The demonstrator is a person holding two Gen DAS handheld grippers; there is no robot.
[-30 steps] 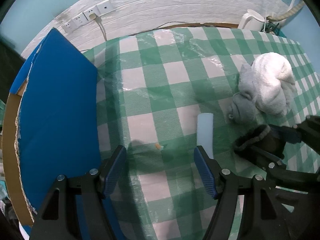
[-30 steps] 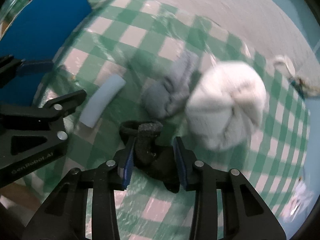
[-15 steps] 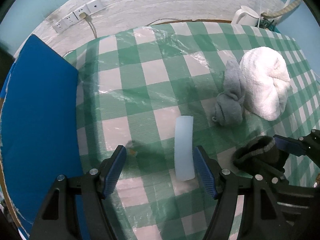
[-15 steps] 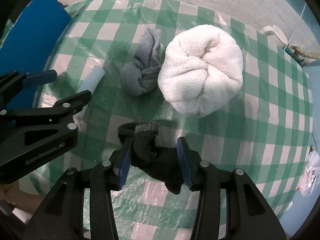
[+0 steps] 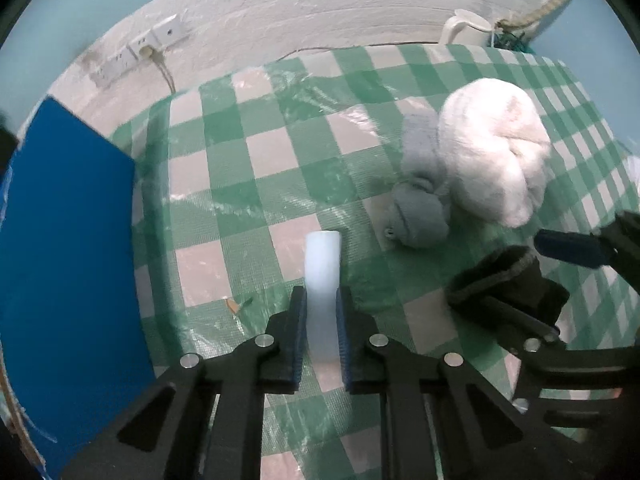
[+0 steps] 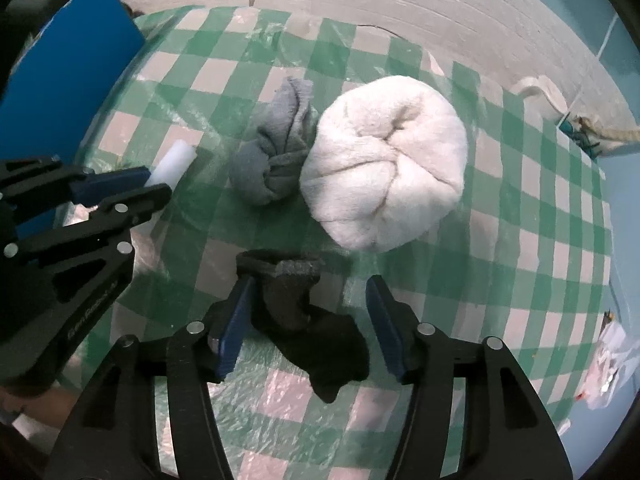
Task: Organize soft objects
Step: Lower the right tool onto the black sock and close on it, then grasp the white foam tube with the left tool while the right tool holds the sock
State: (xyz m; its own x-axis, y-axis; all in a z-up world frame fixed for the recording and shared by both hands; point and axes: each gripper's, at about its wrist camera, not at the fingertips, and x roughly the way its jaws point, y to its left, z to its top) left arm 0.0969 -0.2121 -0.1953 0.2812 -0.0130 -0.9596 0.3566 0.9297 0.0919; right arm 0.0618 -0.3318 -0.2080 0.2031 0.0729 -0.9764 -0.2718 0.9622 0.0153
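L gripper [image 5: 321,322]: jaws pinched tight on white foam bar [image 5: 322,270], smooth, rounded far end, lying lengthwise w/ the fingers on the cloth [image 5: 248,160]. R gripper [image 6: 308,320]: jaws spread wide, gripping nothing; black sock [image 6: 308,324], knit, crumpled, lies between them, touching the L pad only. Grey sock [image 6: 276,160] balled w/ twisted tail, pressed against fluffy white towel ball [image 6: 384,176]. Cloth is green/white check under glossy plastic film. Flat blue board [image 5: 68,248] at table's L edge.
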